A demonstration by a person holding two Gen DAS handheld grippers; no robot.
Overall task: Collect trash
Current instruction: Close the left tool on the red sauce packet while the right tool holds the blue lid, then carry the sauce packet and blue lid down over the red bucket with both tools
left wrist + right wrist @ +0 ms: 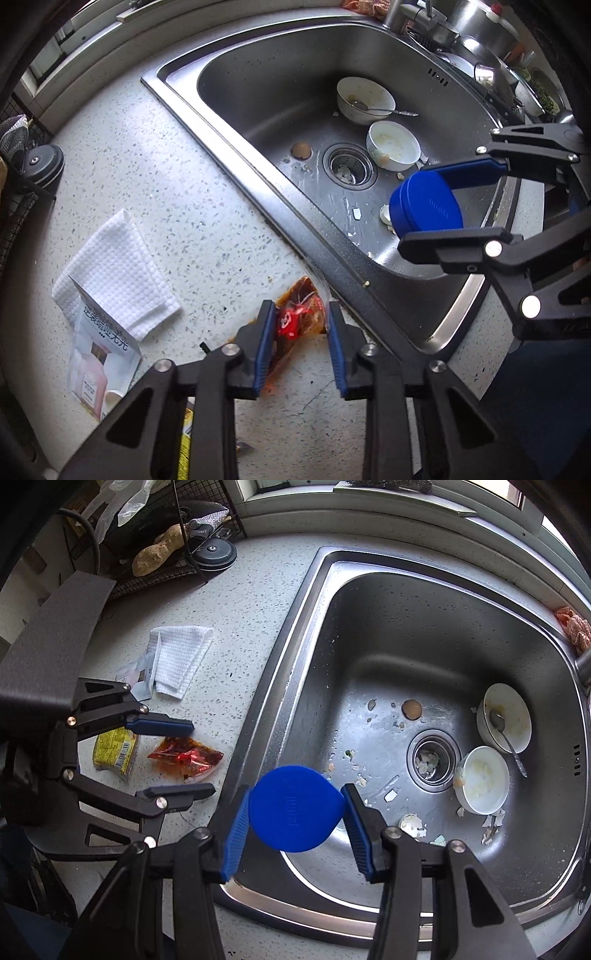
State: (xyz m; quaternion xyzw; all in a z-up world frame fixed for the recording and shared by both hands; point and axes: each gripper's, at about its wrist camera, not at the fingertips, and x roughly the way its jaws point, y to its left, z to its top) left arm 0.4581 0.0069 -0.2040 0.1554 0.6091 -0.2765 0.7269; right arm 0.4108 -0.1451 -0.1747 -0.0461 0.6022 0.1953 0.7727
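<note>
Left wrist view: the left gripper (300, 343) points steeply down at the worktop (155, 192), beside the near left edge of the sink (258, 62). Its fingers (263, 343) straddle a red sauce packet (295, 317) lying in an orange smear. Whether the pads already press on the packet cannot be told; a gap shows on the right side.

Right wrist view: the right gripper (295, 830) pinches a round blue container (295, 808) between its fingers (236, 834), held above the near left corner of the sink.

Progress, as judged: early. The sauce packet is not yet lifted, and the yellow wrapper (114, 753) near the worktop's front edge also remains. So does the printed leaflet (99, 358), which lies partly under a white cloth (118, 269). Eggshell fragments (412, 823) are scattered over the sink floor and in the drain strainer (428, 762). Two used bowls (484, 779) and a spoon (509, 746) sit at the sink's right side.

Hard to make out: whether the blue container is the trash receptacle, since its open side faces away. The leaflet is cut off by the cloth. The yellow wrapper is mostly hidden behind the left gripper in the left wrist view.
</note>
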